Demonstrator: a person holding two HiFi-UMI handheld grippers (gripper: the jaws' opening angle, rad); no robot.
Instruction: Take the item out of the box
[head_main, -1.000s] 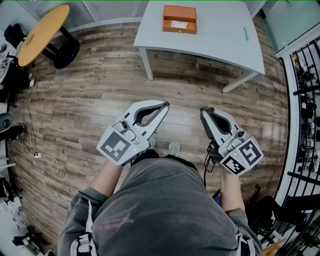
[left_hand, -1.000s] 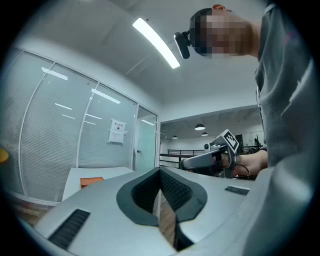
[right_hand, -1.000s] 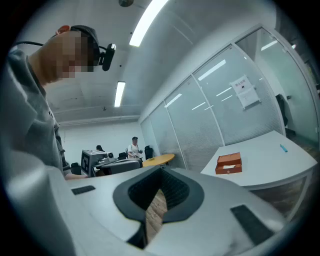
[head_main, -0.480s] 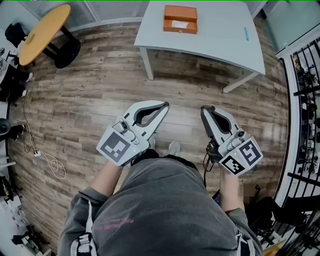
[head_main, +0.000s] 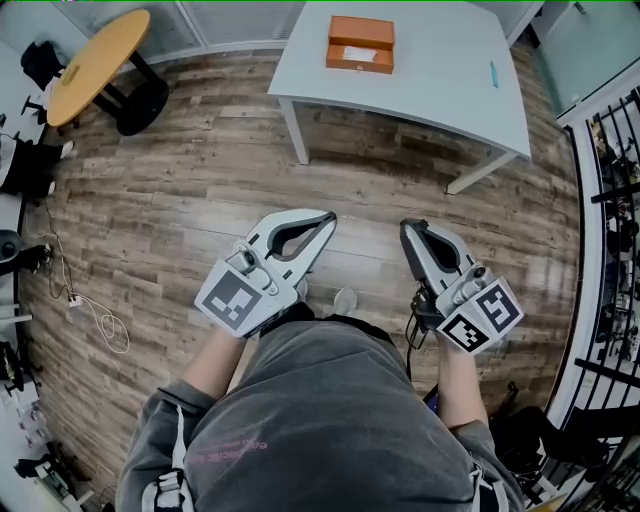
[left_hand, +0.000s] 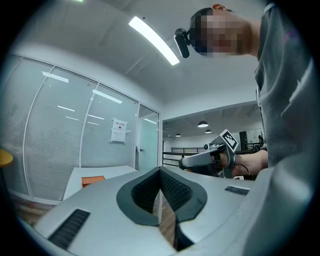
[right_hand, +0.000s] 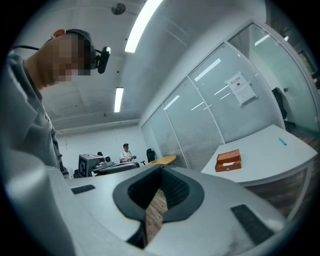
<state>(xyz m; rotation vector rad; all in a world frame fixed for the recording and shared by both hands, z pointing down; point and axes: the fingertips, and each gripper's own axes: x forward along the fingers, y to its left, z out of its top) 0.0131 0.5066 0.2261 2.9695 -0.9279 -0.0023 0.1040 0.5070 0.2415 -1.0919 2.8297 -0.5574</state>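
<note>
Head view shows a brown wooden floor (head_main: 180, 200), then a pale grey tabletop (head_main: 440, 80) far ahead. On it sits a flat orange cardboard box (head_main: 360, 43), its long side running left to right. The left tool (head_main: 328, 216) and right tool (head_main: 407, 228) are both closed tight and hold nothing. The box lies well apart, straight ahead between them, maybe a bit nearer the left.
</note>
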